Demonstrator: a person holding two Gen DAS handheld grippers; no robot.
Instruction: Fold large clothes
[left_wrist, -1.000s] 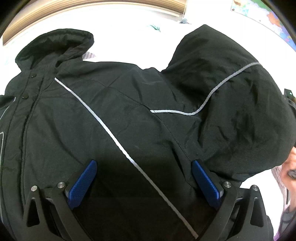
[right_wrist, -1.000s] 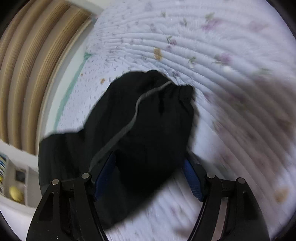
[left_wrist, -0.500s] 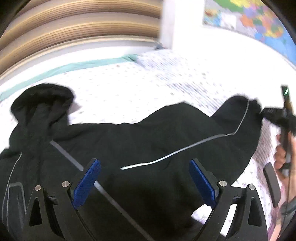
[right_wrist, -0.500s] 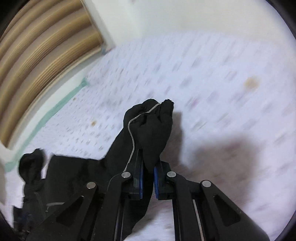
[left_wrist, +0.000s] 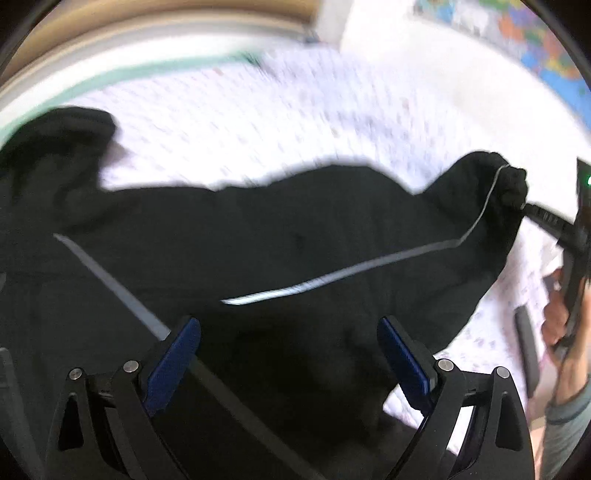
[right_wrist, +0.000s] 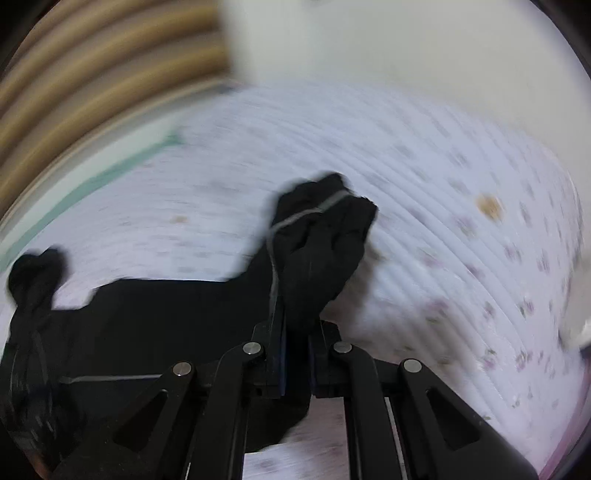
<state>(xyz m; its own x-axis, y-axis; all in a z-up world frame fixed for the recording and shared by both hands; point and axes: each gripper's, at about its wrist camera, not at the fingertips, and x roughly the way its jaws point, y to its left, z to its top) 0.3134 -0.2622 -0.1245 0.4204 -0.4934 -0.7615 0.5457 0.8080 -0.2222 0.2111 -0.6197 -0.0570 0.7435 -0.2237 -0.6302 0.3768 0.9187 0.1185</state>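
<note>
Black hooded jacket (left_wrist: 258, 236) with grey piping lies spread on a floral quilted bed (left_wrist: 280, 122) in the left wrist view. The left gripper (left_wrist: 288, 358) hangs over it, blue pads wide apart, gripping nothing. At the right edge a hand (left_wrist: 557, 317) holds the right gripper (left_wrist: 524, 206) at the sleeve cuff (left_wrist: 506, 184).

From the right wrist view, the right gripper (right_wrist: 297, 358) is clamped on the bunched cuff (right_wrist: 321, 236), lifted off the bed (right_wrist: 461, 221); the jacket (right_wrist: 155, 314) trails left.
</note>
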